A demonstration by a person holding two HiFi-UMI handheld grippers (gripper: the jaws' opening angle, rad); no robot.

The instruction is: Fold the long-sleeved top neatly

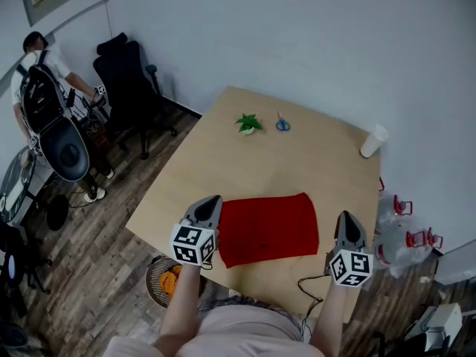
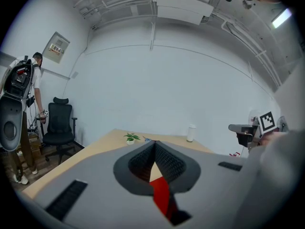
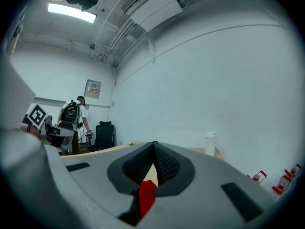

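The red top (image 1: 268,227) lies folded into a flat rectangle on the wooden table (image 1: 297,162), close to the edge nearest the person, its long side running left to right. The left gripper (image 1: 213,198) sits just beside the top's left edge near the far corner. Its jaws are pressed together with nothing pinched between them, and in the left gripper view only a strip of red shows below the closed tips. The right gripper (image 1: 345,215) is off the top's right edge, a little apart from it. Its jaws also meet tip to tip and are empty. Both point away from the person across the table. At the table's far side stand a small plant (image 1: 248,123) and blue scissors (image 1: 282,123) close together, and a white cup (image 1: 372,140) stands at the right corner. A basket (image 1: 163,277) sits on the floor under the near left corner. Across the room, a black chair (image 1: 130,88) stands by the wall, with a person (image 1: 37,58) beside it.
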